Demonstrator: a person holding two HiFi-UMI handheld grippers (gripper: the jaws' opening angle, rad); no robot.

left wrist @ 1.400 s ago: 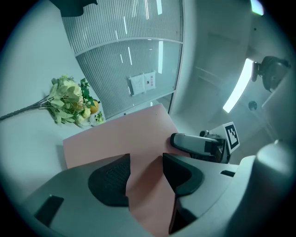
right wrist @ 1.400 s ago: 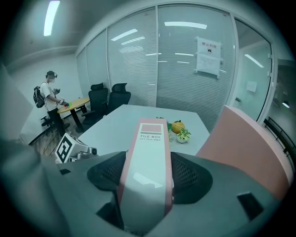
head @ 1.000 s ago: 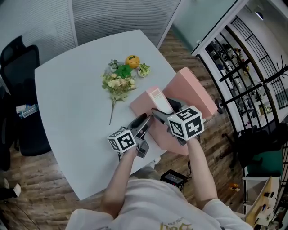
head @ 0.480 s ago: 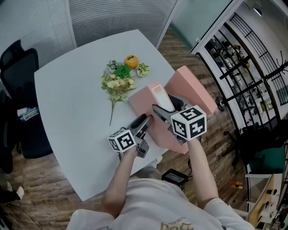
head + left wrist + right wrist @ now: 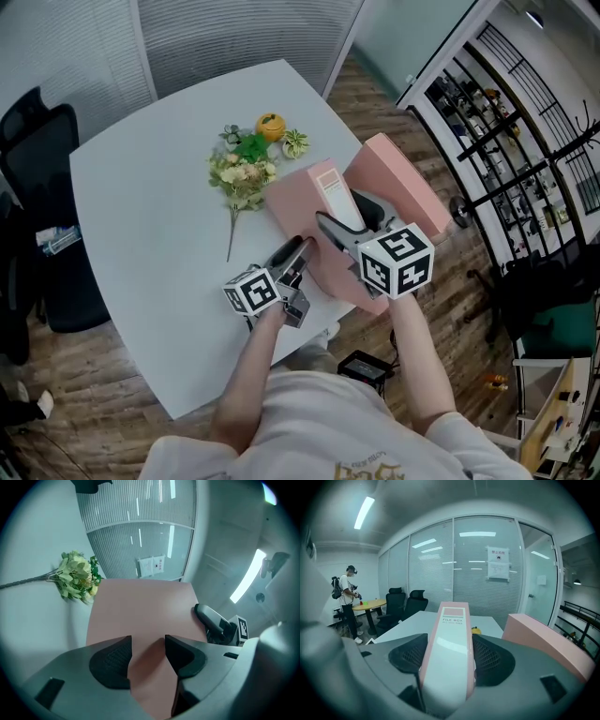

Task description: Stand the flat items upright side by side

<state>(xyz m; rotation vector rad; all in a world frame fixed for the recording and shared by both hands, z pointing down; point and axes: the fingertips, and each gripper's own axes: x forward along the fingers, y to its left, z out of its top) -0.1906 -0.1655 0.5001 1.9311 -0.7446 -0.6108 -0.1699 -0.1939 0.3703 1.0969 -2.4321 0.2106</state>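
While file box (image 5: 452, 620) sits clamped between right tongs (image 5: 449, 656), seemingly tilted

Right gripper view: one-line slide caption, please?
Right tongs clamp a pink file box by its spine; a second pink box sits to the right.

Flowers (image 5: 242, 176) on table (image 5: 141, 197), file box (image 5: 302, 202) just before them, second box (image 5: 398, 183) at right
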